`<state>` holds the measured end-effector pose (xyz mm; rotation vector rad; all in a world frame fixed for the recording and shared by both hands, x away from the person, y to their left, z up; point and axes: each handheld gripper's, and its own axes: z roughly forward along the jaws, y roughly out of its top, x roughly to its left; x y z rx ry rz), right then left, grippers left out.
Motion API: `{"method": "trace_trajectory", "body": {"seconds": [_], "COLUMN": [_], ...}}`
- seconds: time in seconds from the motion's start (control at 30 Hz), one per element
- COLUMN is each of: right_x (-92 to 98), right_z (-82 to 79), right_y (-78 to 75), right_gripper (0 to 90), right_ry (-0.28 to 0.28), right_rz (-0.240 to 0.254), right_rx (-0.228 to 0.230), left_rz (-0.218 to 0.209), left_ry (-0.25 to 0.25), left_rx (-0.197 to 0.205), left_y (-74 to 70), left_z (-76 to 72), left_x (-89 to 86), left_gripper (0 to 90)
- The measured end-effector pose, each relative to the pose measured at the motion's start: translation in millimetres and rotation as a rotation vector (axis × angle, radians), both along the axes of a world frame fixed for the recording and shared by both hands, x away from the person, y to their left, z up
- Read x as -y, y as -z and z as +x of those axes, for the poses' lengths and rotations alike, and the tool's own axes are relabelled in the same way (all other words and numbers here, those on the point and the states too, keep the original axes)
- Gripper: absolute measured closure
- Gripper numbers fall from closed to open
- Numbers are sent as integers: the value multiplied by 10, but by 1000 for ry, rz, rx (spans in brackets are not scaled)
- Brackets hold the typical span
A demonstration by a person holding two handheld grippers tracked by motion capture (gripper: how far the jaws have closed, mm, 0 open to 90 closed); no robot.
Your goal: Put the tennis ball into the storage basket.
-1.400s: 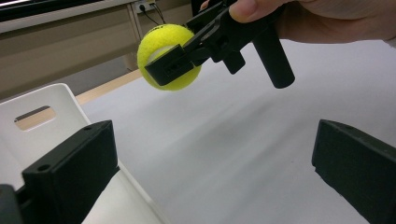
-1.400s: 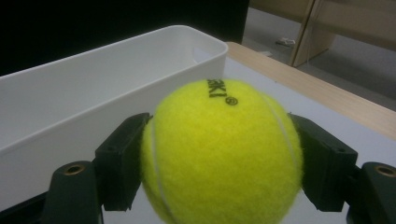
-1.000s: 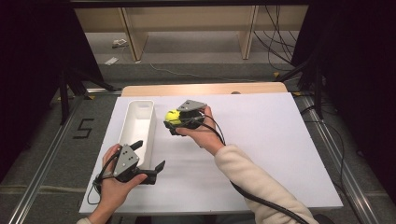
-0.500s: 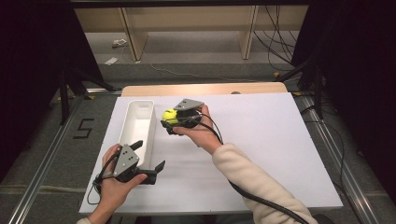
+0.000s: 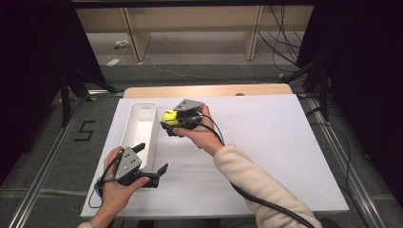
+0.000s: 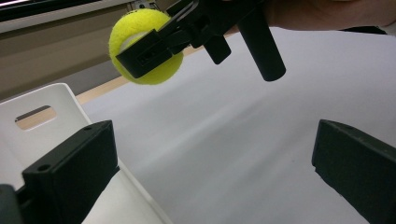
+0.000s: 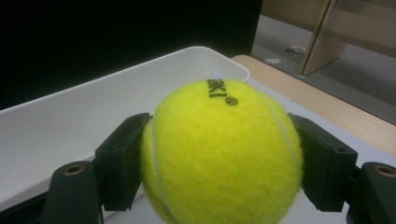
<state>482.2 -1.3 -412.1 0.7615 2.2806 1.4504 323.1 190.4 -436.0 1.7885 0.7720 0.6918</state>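
A white tabletop [image 5: 266,142] stands in a dim room with wooden shelving behind it. The right gripper [image 5: 172,121] is clamped on a yellow tennis ball [image 5: 168,117], held in the air just beside the long white bin [image 5: 139,130]. The left gripper [image 5: 152,159] rests near the bin's near end, its jaws wide apart with nothing between them.

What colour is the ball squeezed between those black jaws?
The tennis ball is bright yellow-green, with black lettering near its top. The right gripper view shows it best.
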Motion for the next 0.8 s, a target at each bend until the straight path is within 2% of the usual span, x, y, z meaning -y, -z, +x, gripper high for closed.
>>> {"method": "trace_trajectory", "body": {"seconds": [0.8], "right_x": [-114], "right_z": [-5], "right_y": [-64], "right_gripper": [270], "right_ry": [-22], "right_rz": [5], "right_rx": [-8], "left_rz": [10], "left_ry": [3], "left_rx": [1], "left_y": [3], "left_z": [-2], "left_x": [4], "left_gripper": [0]}}
